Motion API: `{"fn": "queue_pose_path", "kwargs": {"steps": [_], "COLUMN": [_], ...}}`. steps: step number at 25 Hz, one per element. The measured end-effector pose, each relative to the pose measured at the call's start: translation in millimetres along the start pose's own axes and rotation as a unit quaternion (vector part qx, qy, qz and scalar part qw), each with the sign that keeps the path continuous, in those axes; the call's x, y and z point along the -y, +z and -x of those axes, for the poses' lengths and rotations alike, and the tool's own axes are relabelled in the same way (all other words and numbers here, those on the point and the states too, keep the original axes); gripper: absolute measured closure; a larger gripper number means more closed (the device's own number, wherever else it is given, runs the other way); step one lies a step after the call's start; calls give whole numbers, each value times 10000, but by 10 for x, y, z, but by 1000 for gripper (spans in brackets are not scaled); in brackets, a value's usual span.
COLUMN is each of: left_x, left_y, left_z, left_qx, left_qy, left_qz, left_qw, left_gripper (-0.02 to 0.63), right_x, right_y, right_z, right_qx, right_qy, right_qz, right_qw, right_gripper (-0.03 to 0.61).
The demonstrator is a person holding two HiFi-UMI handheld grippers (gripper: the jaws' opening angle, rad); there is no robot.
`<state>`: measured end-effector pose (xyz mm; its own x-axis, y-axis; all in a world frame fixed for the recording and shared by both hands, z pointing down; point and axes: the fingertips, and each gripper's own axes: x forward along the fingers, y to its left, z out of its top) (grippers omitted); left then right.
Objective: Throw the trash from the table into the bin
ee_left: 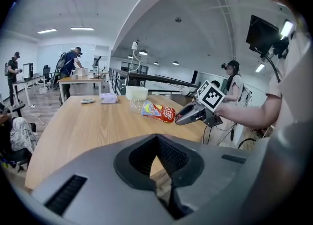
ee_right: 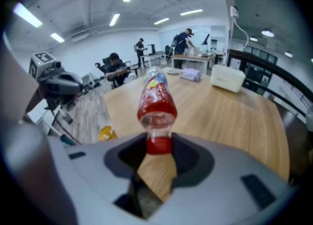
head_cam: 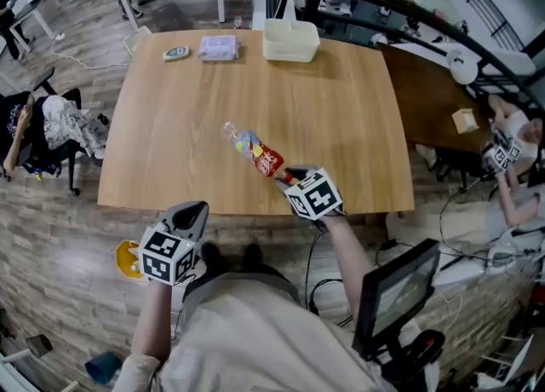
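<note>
Two tools are seen in the head view. The right tool (head_cam: 286,175) is closed on the red cap end of a plastic bottle (head_cam: 255,153), which reaches out over the near middle of the tabletop (head_cam: 349,100), pointing far and left. Whether the bottle rests on the wood or is lifted clear cannot be told. The left tool (head_cam: 196,209) is found off the near edge, to the left. A white box (head_cam: 291,40), a purple packet (head_cam: 219,47) and a small oval thing (head_cam: 176,53) are set along the far edge.

In the left gripper view, the jaws of the left tool (ee_left: 157,141) are pressed together with nothing between them.

In the right gripper view, the red cap (ee_right: 159,146) is clamped at a medium opening. A yellow object (ee_right: 105,132) is seen on the floor; whether it is the bin cannot be told.

The carrying step seems to be in hand. As only the cap is gripped, the long body could swing, so a slow, steady move is advised, and the grip should be loosened only once the bottle is over the bin.
</note>
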<state>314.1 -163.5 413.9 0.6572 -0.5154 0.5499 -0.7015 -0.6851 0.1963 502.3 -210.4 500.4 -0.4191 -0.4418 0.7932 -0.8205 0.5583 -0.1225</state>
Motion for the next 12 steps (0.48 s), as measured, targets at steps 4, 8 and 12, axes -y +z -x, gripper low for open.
{"fn": "queue_pose_path", "kwargs": {"steps": [4, 8, 12], "left_x": [-128, -338, -573], "left_y": [-167, -368, -517], "left_z": [222, 511, 808], "left_qx": [-44, 19, 122], "left_qy": [164, 274, 202], "left_qz": [93, 269, 320], "left_qw": [9998, 9993, 9992], "left_gripper": [594, 594, 594], "right_x": [-167, -438, -805], "right_y": [153, 243, 366], "right_z": [-29, -132, -202], "right_qx": [106, 36, -6], "right_qy": [114, 119, 53], "right_qz": [-42, 38, 62], "right_qw": [9999, 9999, 10000], "right_gripper": [420, 420, 420]}}
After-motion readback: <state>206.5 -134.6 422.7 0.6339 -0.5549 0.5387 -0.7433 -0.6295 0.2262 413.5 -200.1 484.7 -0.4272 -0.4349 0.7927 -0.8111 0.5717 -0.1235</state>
